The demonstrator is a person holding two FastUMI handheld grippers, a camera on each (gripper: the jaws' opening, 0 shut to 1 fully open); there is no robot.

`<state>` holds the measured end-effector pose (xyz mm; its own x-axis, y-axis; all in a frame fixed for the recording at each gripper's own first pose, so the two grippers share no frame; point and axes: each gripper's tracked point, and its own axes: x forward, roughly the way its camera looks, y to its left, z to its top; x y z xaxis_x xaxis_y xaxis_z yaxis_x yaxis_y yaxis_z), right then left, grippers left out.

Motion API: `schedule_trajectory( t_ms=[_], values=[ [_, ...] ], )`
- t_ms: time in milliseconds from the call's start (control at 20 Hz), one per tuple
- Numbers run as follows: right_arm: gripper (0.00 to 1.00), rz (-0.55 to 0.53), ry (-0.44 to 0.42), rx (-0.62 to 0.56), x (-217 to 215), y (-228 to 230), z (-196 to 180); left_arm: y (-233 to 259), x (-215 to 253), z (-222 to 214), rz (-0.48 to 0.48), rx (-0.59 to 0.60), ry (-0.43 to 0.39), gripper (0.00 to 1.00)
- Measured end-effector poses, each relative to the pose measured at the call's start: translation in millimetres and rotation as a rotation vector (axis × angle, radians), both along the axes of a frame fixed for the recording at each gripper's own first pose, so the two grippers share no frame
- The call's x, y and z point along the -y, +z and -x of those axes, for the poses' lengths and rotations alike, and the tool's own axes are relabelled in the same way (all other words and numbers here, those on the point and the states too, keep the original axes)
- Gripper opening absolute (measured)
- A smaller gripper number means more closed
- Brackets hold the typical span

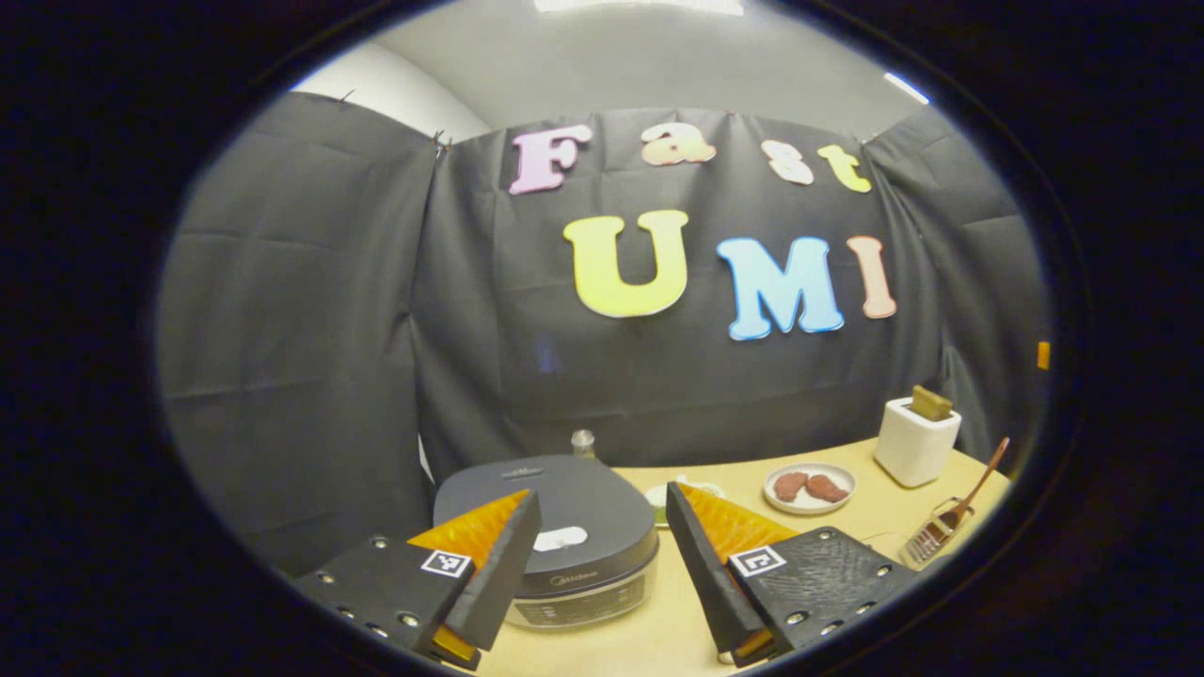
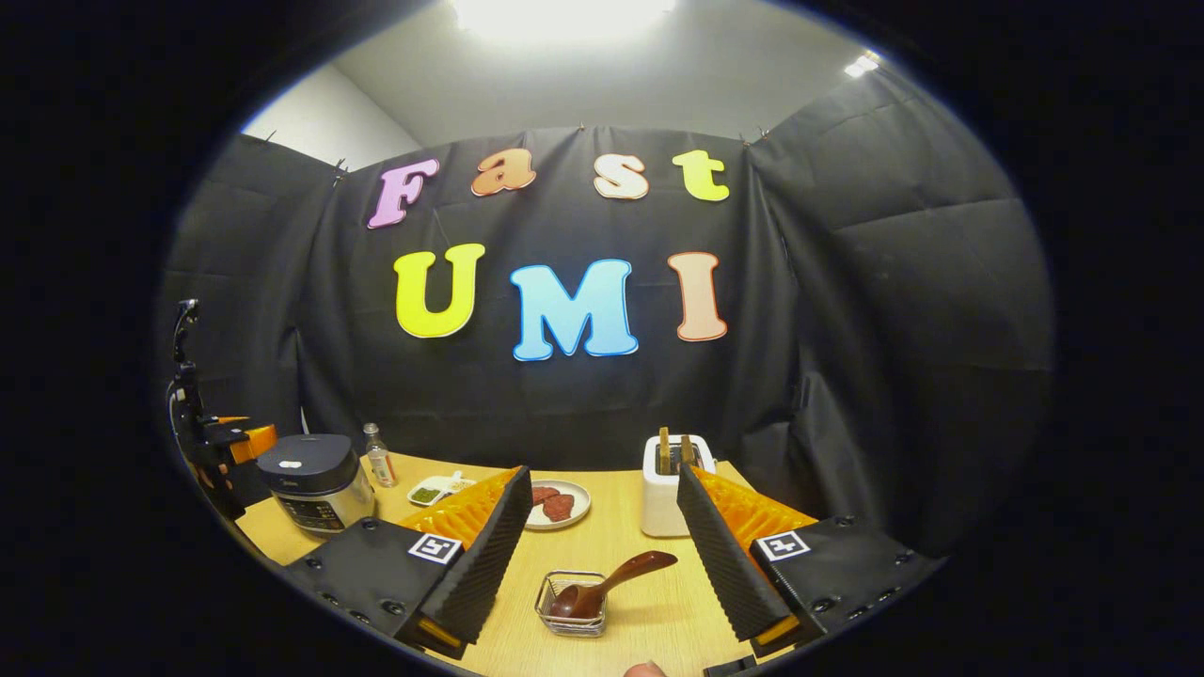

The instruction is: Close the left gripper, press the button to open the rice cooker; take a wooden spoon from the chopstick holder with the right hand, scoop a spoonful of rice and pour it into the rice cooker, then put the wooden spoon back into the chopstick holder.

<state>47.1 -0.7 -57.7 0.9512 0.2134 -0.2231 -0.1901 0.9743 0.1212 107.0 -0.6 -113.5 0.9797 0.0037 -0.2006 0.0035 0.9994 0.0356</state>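
Left gripper: your left gripper [image 1: 602,564] hangs above the near edge of the wooden table [image 1: 847,527], its fingers spread wide apart and holding nothing.
Rice cooker: the dark rice cooker [image 1: 555,536] sits straight ahead between your left fingers, lid down; its pale button [image 1: 561,539] on the lid is untouched. In the right gripper view it stands at the table's far left [image 2: 315,480], with your left gripper [image 2: 221,442] just beside it.
Right gripper: your right gripper [image 2: 602,555] has its fingers wide apart, gripping nothing.
Wooden spoon: the wooden spoon [image 2: 607,583] stands tilted in the chopstick holder [image 2: 571,606], a small wire basket between and just ahead of your right fingers, handle leaning to the right.
Other things: a plate [image 2: 557,505] with two reddish pieces, a white toaster [image 2: 670,494] holding slices, a small bottle [image 2: 378,454] beside the cooker, and a small dish [image 2: 433,491] with something green.
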Motion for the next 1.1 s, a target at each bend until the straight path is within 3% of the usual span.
schedule_trajectory(
  t_ms=[250,500,650,1100],
  values=[
    [0.98,-0.017,0.021,0.061,-14,27,16,68,31,44,0.016,0.086,-0.076,0.83],
    [0.98,-0.040,-0.004,0.103,-33,51,34,110,22,79,0.053,0.148,-0.113,0.83],
    [0.98,-0.052,0.002,0.111,-49,57,48,118,4,92,0.025,0.161,-0.109,0.84],
    [0.98,-0.038,0.024,0.140,-71,76,63,128,-34,124,0.060,0.167,-0.059,0.84]
  ],
)
